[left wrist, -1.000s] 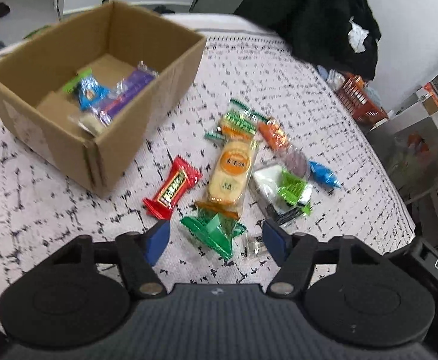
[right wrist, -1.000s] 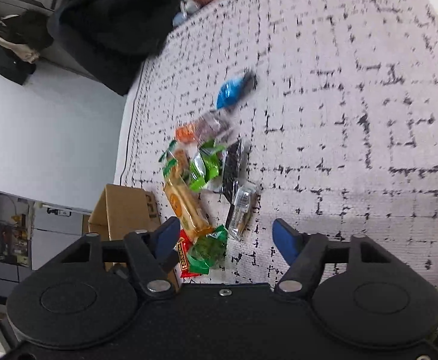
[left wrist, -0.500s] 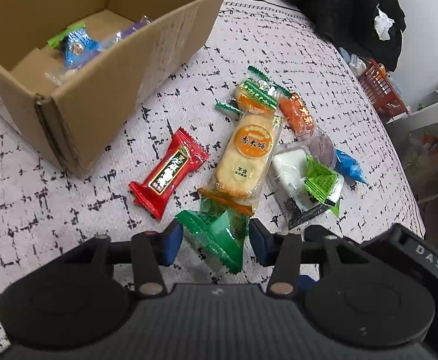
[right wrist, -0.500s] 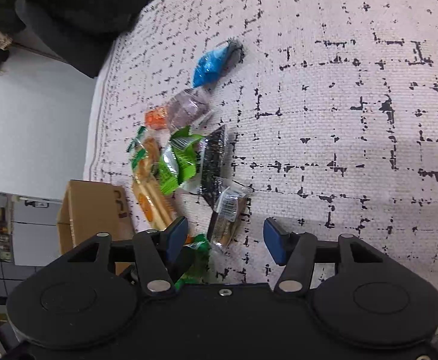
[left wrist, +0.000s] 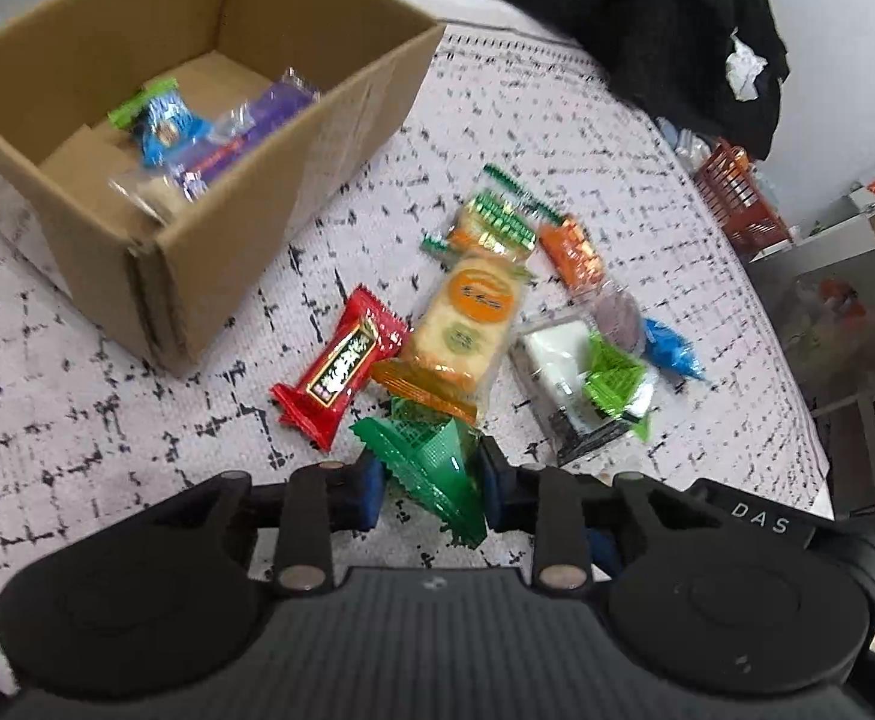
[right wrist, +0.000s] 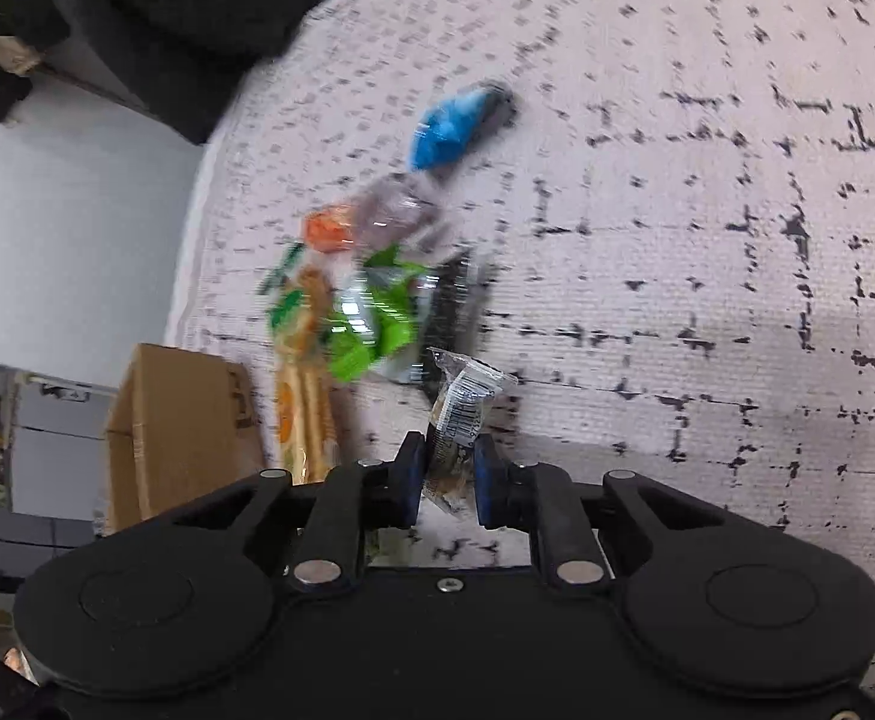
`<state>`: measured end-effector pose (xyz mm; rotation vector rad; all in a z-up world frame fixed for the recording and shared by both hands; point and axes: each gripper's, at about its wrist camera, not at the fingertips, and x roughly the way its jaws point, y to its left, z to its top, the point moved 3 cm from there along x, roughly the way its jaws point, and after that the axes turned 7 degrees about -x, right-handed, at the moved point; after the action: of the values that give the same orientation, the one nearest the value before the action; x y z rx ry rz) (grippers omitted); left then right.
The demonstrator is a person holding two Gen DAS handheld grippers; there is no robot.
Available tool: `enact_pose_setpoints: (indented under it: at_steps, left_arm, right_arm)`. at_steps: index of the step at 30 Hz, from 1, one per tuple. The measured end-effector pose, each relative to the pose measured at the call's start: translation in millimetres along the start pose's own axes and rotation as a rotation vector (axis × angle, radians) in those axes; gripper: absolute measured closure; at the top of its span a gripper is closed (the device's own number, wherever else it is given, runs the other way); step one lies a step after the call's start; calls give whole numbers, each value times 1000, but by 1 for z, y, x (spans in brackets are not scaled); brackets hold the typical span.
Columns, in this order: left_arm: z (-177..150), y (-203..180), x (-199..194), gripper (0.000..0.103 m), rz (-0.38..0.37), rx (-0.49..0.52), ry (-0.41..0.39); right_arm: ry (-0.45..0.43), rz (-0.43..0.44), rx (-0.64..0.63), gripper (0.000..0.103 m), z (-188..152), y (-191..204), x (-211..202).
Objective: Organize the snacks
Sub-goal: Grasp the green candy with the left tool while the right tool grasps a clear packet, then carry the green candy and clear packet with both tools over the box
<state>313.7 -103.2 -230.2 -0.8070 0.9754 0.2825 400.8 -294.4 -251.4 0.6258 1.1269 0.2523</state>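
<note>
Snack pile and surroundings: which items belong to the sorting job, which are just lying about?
Job:
cardboard box
green packet in left gripper
clear packet in right gripper
red packet
rice cracker pack

Lying about:
black clothing
orange basket

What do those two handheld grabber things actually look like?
Both the left gripper and the right gripper are matte black plastic: ribbed bodies, two round discs, silver pivot screws, and blue-padded fingers. White letters "DAS" mark a black part beside the left one.
</note>
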Motion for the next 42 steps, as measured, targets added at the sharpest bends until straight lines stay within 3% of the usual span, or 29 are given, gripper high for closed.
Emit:
enact_pose_setpoints:
  at_steps: [24,42]
  left_arm:
    - [4,-9,-122,73,-135,54,-121]
    - [15,-1,-184,73,-208,88,-214]
  right_arm:
    - [-199,18,-144,87,-24,42,-101]
    - [-310,59,-312,87,-50,112,-159]
